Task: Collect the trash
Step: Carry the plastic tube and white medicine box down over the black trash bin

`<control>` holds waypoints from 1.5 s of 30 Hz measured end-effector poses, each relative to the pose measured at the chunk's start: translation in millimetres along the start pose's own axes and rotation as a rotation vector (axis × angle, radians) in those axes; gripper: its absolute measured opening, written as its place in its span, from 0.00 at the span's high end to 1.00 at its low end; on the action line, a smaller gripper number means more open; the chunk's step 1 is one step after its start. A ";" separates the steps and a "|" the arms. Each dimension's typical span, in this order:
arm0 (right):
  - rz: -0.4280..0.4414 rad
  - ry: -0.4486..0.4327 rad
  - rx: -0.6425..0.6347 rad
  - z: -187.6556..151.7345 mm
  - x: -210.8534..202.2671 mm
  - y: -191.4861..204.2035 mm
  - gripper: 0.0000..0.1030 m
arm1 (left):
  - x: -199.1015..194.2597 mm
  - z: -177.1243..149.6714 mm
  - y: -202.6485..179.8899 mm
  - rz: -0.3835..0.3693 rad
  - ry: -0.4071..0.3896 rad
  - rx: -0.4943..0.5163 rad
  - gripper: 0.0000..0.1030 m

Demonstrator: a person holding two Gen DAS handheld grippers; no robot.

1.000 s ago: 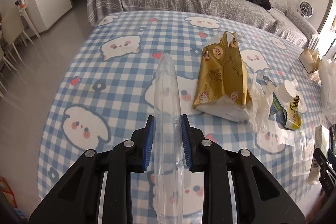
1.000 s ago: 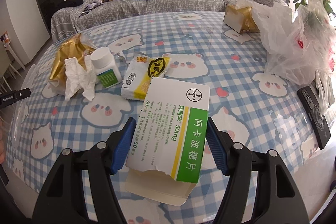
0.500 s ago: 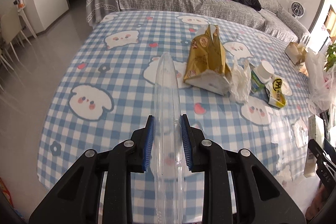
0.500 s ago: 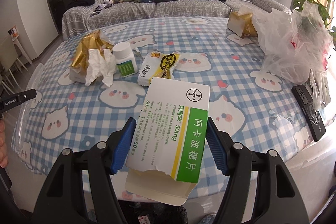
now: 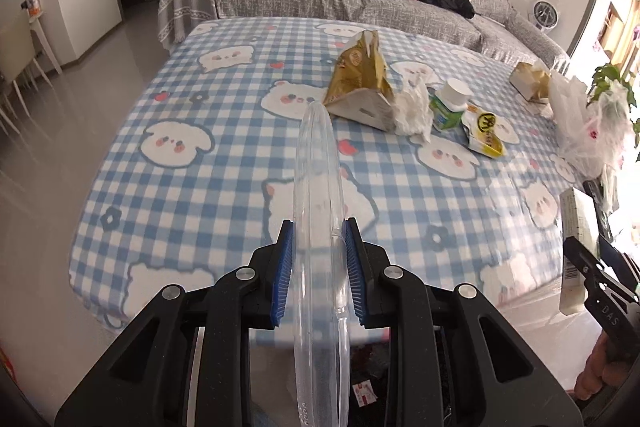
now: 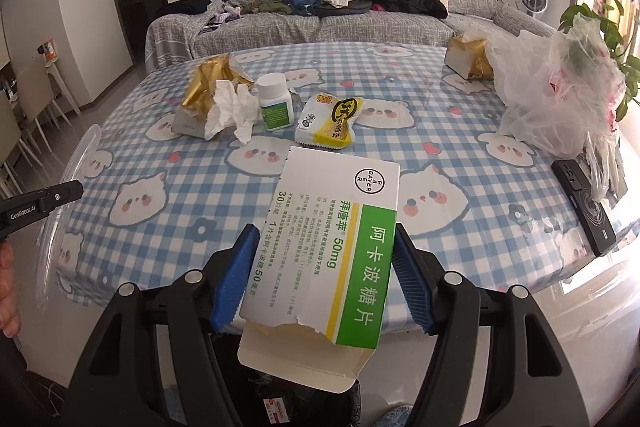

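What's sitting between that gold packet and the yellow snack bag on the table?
A crumpled white tissue and a small white-capped bottle stand between the gold packet and the yellow snack bag, clearest in the right wrist view.

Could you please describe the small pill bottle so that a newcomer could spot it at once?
On the checked tablecloth, look between the crumpled white tissue and the yellow snack wrapper. The pill bottle stands upright there, the only item with a white cap and green label.

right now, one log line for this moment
left tool: shut on clear plastic lid | right tool: shut on medicine box | both off table edge
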State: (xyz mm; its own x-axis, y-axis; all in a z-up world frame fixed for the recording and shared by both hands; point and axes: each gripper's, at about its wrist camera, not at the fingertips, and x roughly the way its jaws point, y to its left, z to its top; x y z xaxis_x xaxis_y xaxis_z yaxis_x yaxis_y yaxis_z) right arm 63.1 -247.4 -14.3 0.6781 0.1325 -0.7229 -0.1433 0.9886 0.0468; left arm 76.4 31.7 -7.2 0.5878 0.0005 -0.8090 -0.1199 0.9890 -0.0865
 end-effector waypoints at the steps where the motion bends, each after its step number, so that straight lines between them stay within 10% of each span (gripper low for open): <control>1: 0.002 -0.002 -0.007 -4.1 -3.1 0.9 0.38 | -3.0 -5.1 -1.1 0.000 -0.002 0.001 0.76; 45: 0.016 0.054 -0.019 -138.0 -66.0 15.6 0.39 | -52.4 -203.1 -23.9 -0.054 0.118 -0.001 0.76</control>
State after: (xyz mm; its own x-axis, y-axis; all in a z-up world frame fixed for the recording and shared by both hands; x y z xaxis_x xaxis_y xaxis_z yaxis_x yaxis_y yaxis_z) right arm -83.4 -250.7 -61.0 0.6357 0.1441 -0.7584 -0.1683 0.9847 0.0460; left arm -114.0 -22.1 -80.8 0.4950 -0.0701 -0.8661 -0.0913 0.9870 -0.1320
